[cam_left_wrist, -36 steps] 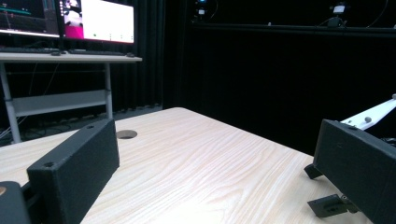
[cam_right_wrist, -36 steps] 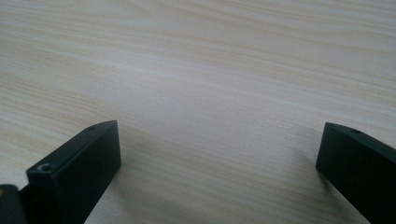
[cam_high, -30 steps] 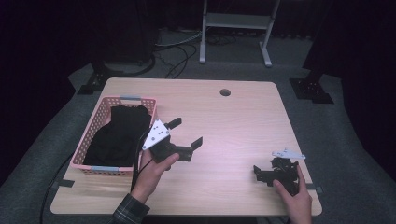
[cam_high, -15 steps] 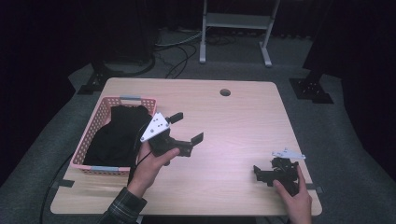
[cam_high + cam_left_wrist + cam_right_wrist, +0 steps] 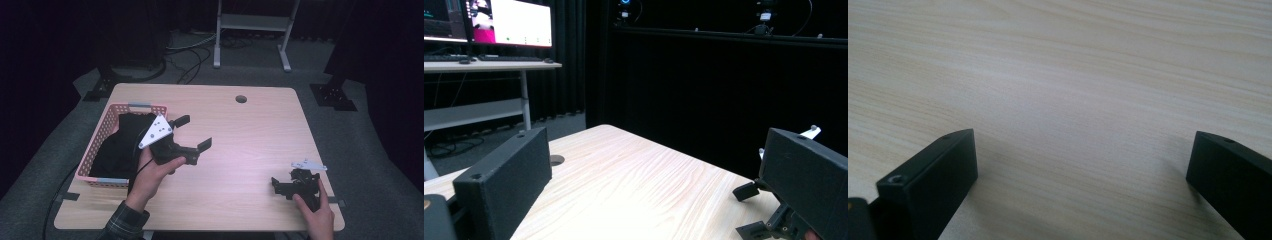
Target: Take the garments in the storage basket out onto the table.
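My left gripper (image 5: 194, 133) is held in a hand above the table's left middle, just right of a pink basket (image 5: 106, 124). Its jaws are wide open with nothing between them, and its grey plate faces up. In the left gripper view, that gripper (image 5: 654, 156) looks across bare light wood toward the right gripper (image 5: 755, 191), low at the right. The right gripper (image 5: 281, 188) rests near the table's front right corner under a hand. Its jaws stand open over bare tabletop (image 5: 1083, 90) in the right gripper view. A black cloth (image 5: 119, 150) lies in the basket.
A round cable hole (image 5: 241, 99) sits near the table's far edge. Behind the table are a metal stand (image 5: 250, 22) and floor cables (image 5: 187, 55). A lit monitor (image 5: 509, 22) stands on a desk off to the side. Dark tape (image 5: 70, 196) marks the front corners.
The left gripper has risen a little and moved away from the front edge, still open. The right gripper and its hand have stayed put.
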`<state>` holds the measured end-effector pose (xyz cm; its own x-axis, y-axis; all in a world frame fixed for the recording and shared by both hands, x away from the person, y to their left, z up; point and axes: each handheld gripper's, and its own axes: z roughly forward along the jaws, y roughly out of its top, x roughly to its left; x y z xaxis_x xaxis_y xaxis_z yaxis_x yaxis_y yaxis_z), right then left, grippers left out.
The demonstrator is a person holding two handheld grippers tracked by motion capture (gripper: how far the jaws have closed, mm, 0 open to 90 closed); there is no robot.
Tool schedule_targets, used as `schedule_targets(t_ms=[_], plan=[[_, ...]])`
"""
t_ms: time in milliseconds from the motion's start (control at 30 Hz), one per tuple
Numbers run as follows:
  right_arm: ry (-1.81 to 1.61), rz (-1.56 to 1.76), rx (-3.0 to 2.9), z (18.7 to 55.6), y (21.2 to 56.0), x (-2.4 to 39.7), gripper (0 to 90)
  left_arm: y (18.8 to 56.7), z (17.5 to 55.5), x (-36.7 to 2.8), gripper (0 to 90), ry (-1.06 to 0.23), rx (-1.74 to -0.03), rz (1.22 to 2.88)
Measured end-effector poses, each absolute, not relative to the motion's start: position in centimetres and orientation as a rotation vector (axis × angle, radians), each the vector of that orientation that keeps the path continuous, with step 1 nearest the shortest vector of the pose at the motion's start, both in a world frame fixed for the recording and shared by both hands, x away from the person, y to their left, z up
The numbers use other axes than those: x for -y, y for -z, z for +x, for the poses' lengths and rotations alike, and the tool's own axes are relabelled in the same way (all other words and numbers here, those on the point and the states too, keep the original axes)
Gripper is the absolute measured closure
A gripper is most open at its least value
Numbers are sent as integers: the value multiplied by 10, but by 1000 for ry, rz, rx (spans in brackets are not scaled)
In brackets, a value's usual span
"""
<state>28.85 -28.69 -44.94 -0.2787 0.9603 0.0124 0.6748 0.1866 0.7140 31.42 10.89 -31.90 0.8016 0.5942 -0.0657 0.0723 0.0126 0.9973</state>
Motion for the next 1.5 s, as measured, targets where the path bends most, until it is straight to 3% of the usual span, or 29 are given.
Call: schedule_targets(t_ms=[1500], plan=[[-863,1531,-2026,288,449,287,0,267,327,-149,0,-424,-591,1591]])
